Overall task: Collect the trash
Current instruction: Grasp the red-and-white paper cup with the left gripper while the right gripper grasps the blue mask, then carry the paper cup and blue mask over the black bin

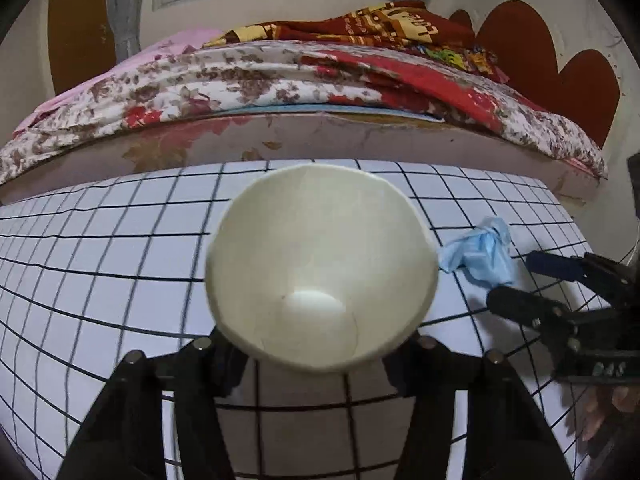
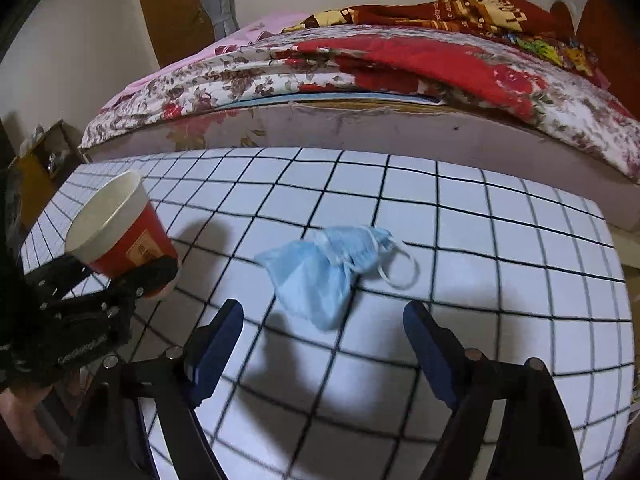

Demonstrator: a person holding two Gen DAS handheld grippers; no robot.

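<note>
A paper cup (image 1: 320,248), red outside and white inside, stands on the white grid-pattern table (image 1: 100,248). My left gripper (image 1: 316,354) is closed around its lower part, with the pads against its sides; from the right wrist view the cup (image 2: 120,232) sits in that gripper (image 2: 128,270) at the left. A crumpled blue face mask (image 2: 324,268) with a white ear loop lies on the table. My right gripper (image 2: 324,312) stands open just short of it, one blue pad on each side, not touching it. In the left wrist view the mask (image 1: 480,256) lies right of the cup, at the right gripper's (image 1: 516,280) tips.
A bed (image 2: 360,136) with floral and red blankets runs along the table's far edge. A brown box (image 2: 44,160) with small items stands off the table's far left corner. A hand (image 1: 612,404) holds the right gripper.
</note>
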